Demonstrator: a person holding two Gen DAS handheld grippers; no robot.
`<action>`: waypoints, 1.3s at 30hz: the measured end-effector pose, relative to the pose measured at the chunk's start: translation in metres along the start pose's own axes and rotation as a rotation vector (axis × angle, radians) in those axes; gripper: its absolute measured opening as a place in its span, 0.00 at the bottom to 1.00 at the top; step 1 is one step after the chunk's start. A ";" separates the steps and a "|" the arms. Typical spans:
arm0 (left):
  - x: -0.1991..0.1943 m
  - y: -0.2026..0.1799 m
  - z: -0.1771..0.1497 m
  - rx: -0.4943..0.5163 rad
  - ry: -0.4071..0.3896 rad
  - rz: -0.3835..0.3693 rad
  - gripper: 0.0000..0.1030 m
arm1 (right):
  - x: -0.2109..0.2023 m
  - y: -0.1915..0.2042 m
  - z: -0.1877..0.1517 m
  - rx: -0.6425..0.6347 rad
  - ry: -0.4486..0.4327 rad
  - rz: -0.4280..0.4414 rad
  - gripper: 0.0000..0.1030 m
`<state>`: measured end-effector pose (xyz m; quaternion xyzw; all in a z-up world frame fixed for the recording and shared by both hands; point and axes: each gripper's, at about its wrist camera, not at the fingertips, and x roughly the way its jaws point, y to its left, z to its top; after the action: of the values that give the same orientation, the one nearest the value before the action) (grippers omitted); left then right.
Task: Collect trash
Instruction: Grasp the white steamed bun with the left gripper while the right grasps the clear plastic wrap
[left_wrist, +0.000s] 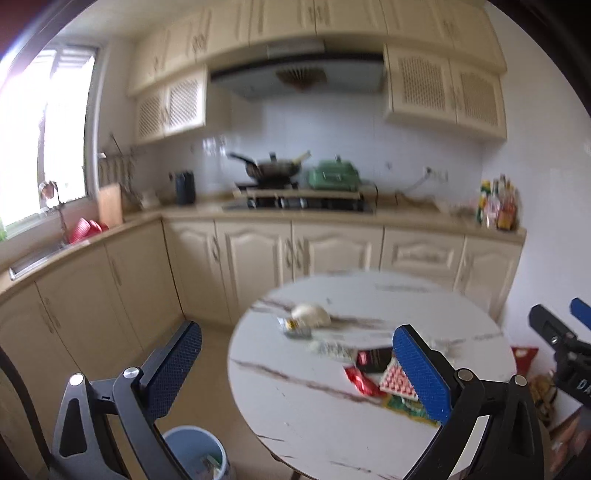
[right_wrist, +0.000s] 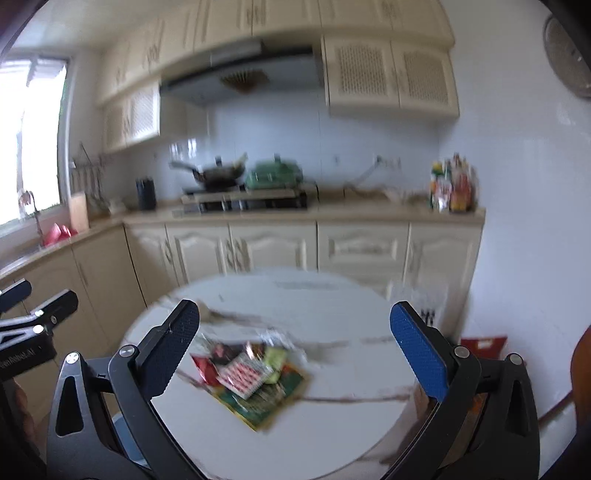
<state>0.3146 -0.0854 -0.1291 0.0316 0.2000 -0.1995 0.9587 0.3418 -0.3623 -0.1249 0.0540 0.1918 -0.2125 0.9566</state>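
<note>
A round white marble table (left_wrist: 314, 417) holds scattered trash: a crumpled white wad (left_wrist: 310, 314), a small wrapper (left_wrist: 295, 328), a foil blister strip (left_wrist: 338, 350), a red wrapper (left_wrist: 360, 380), a black-red packet (left_wrist: 373, 360) and a red-white checked packet (left_wrist: 397, 380) on a green wrapper. The same pile (right_wrist: 255, 376) lies on the table (right_wrist: 351, 369) in the right wrist view. My left gripper (left_wrist: 297, 365) is open and empty above the table's left edge. My right gripper (right_wrist: 295, 347) is open and empty above the pile. A light blue bin (left_wrist: 195, 456) stands on the floor, left of the table.
Cream kitchen cabinets (left_wrist: 258, 258) run along the back and left, with a stove and wok (left_wrist: 273, 170), a green appliance (left_wrist: 334, 175) and bottles (left_wrist: 496, 206) on the counter. A red bag (left_wrist: 524, 358) and boxes sit on the floor right of the table.
</note>
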 end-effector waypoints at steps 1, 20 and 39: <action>0.009 0.000 0.000 0.007 0.030 -0.001 0.99 | 0.011 -0.001 -0.005 -0.003 0.026 0.004 1.00; 0.218 -0.007 0.056 0.068 0.393 -0.090 0.99 | 0.157 -0.022 -0.053 -0.021 0.354 0.049 1.00; 0.380 0.016 0.080 0.219 0.395 -0.174 0.99 | 0.223 -0.004 -0.037 -0.093 0.416 0.126 1.00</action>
<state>0.6693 -0.2224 -0.2068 0.1564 0.3630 -0.2916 0.8710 0.5137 -0.4450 -0.2464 0.0642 0.3908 -0.1277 0.9093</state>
